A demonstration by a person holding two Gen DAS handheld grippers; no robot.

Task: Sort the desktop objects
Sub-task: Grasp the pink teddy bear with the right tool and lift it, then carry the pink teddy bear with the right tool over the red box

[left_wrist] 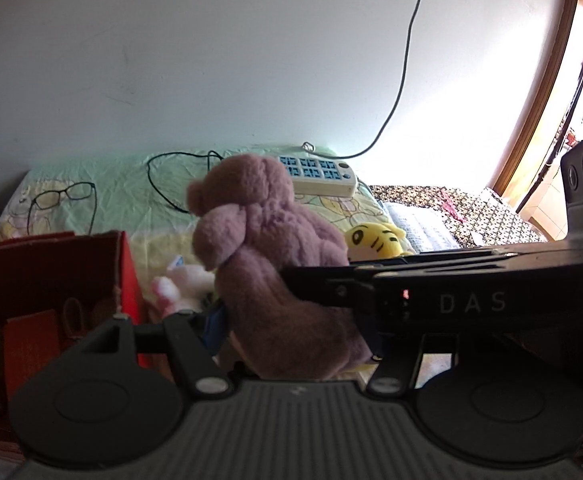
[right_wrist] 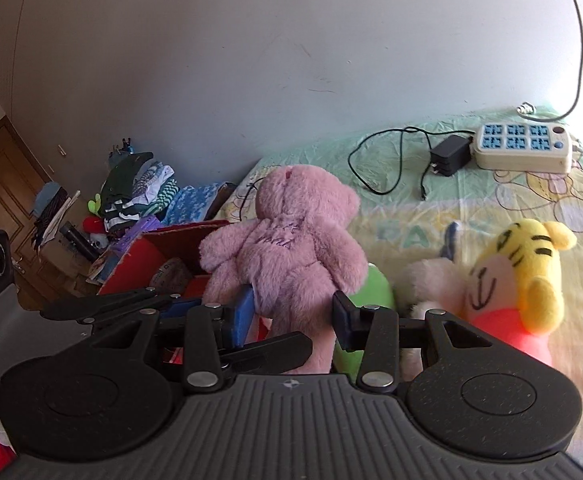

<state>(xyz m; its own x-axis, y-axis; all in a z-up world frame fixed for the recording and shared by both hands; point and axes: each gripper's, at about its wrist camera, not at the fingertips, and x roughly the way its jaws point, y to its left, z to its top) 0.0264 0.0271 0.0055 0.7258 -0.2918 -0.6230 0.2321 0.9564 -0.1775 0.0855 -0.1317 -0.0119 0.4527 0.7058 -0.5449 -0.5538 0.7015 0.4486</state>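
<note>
Pwr strip (right_wrist: 523,148) w/ adapter (right_wrist: 449,156) by wall; clothes pile (right_wrist: 139,192).

I'm in a home bedroom: bed (right_wrist: 491,208) with cartoon-print sheet, plush toys (right_wrist: 527,264) on it, folded clothes pile (right_wrist: 139,192) by the wall, wooden door (right_wrist: 7,184), power strip (right_wrist: 523,152), glasses (left_wrist: 63,196).

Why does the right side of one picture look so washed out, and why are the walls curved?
Left wrist view: daylight from the window side bleaches the wall white, glare hiding detail; the pink teddy bear looks slightly motion-blurred. Right wrist view: evener light, the power strip sharp. Both views: the fisheye lens bends straight edges and darkens corners.
</note>
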